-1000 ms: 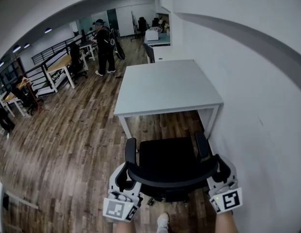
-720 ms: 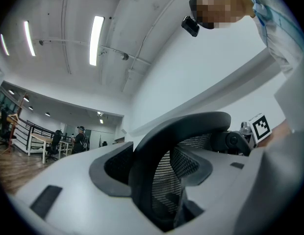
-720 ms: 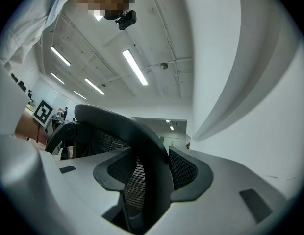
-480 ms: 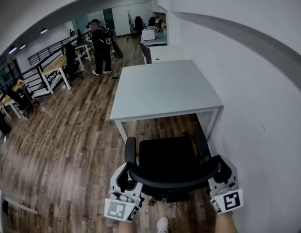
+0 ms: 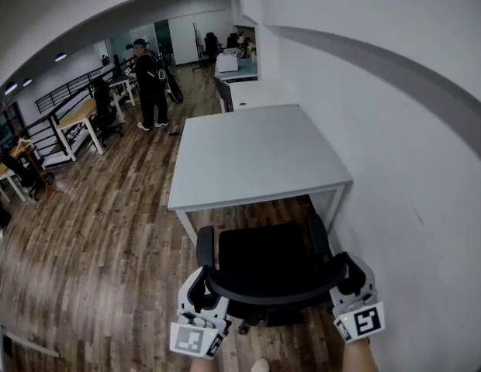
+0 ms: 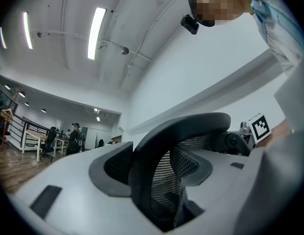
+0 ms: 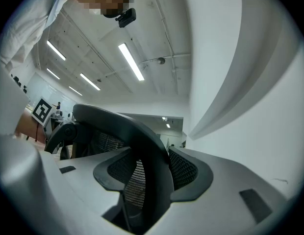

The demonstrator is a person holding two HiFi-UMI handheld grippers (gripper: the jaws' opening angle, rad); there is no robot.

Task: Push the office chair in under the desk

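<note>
You stand behind a black office chair (image 5: pixel 265 256), one tool in each hand, facing a white bench (image 5: pixel 256 149) set against a pale wall (image 5: pixel 403 169) on your right. The left gripper (image 5: pixel 200 279) has its jaws clenched on the left end of the chair's curved backrest rim (image 5: pixel 271 293), and the right gripper (image 5: pixel 351 273) is clenched on the right end. Each gripper view shows the dark rim and its mesh filling the gap between the pads. Holding both ends this way likely lets you steer the chair straight and keep it from swivelling as you push. The chair sits on the wood floor (image 5: pixel 93 239), just short of the bench's near edge, lined up with the opening between the bench legs. Its armrest tips are near that edge and the seat is not yet underneath, so most of the push seems left to do. A person (image 5: pixel 150 84) stands well apart, far down the room. No brand or lettering can be read; the only print is the square black-and-white marker on each gripper's cube (image 5: pixel 195 338).
</note>
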